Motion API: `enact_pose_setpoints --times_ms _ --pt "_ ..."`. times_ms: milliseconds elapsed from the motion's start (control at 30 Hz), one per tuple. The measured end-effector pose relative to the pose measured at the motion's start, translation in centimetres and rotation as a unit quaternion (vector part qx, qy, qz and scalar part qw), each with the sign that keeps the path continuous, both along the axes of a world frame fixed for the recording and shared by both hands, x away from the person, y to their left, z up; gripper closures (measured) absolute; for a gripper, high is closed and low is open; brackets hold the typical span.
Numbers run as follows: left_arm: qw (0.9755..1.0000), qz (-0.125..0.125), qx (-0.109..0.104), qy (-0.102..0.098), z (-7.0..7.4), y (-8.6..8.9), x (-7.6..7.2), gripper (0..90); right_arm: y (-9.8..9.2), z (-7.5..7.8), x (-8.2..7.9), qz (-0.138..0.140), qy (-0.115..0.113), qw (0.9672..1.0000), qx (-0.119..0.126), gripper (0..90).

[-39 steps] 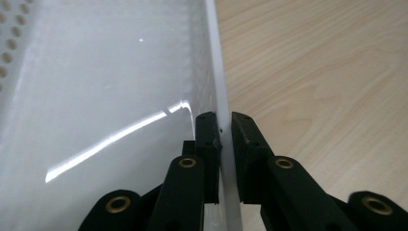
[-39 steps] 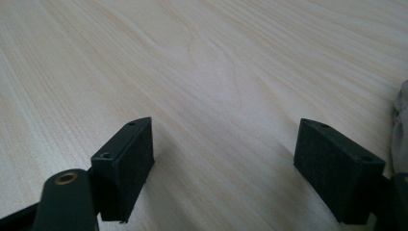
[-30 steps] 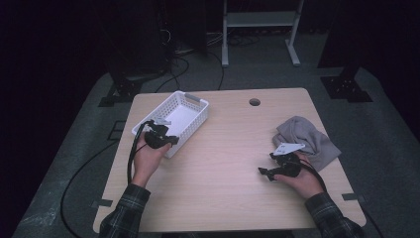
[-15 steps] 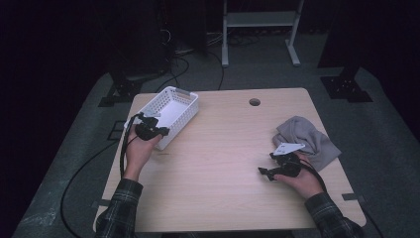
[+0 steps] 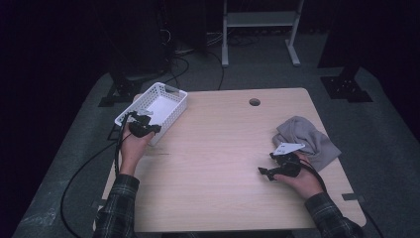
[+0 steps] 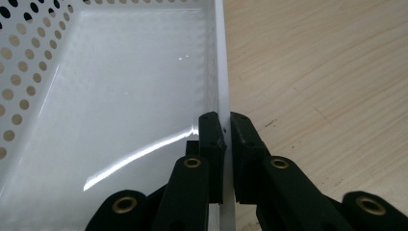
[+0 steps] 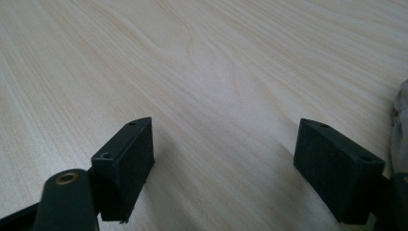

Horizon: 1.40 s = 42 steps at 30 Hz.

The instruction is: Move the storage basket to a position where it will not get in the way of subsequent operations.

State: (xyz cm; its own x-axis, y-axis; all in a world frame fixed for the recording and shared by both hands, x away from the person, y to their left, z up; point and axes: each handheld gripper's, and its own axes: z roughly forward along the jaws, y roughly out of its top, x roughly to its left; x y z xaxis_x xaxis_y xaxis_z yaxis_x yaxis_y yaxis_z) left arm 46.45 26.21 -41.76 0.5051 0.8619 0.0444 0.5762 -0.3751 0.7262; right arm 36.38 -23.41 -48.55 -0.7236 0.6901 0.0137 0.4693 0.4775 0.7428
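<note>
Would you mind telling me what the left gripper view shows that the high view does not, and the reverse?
Left gripper view: the left gripper is shut on the white basket's side wall, one jaw inside and one outside, and the basket floor is bare. High view: the grey cloth, the right gripper and both forearms. Both share the basket, the left gripper and the wooden table.

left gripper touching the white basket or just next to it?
Touching. In the left gripper view the left gripper has its jaws closed on the white basket, one pad on each face of its side wall, no gap visible.
</note>
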Motion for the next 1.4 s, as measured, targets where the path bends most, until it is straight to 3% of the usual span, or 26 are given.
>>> enact_pose_setpoints --times_ms 133,200,333,500,633,867,1400 --pt "0.9999 0.003 -0.014 0.001 0.0 0.3 -0.1 82.7 0.0 0.0 0.0 0.0 0.0 1.0 -0.001 20.2" --pt "0.9994 0.004 -0.034 -0.004 0.1 0.5 -0.3 75.8 0.0 0.0 0.0 0.0 0.0 1.0 -0.001 20.2" --pt "0.9985 -0.004 -0.055 -0.008 0.4 0.7 -0.7 65.1 0.0 0.0 0.0 0.0 0.0 1.0 -0.001 20.2" --pt "0.9977 -0.012 -0.063 -0.022 1.2 0.4 -1.3 53.4 0.0 0.0 0.0 0.001 -0.001 1.0 -0.001 20.2" --pt "0.9969 -0.02 -0.074 -0.018 1.6 0.1 -1.8 46.1 0.0 0.0 0.0 0.0 0.0 1.0 -0.001 20.2" --pt "0.9969 -0.034 -0.07 -0.01 1.8 -0.6 -3.0 37.7 0.0 0.0 0.0 0.002 -0.001 1.0 -0.001 20.2" --pt "0.9953 -0.078 -0.057 -0.006 1.7 -3.3 -6.4 32.0 0.0 0.0 0.0 0.003 -0.001 1.0 -0.002 20.2"
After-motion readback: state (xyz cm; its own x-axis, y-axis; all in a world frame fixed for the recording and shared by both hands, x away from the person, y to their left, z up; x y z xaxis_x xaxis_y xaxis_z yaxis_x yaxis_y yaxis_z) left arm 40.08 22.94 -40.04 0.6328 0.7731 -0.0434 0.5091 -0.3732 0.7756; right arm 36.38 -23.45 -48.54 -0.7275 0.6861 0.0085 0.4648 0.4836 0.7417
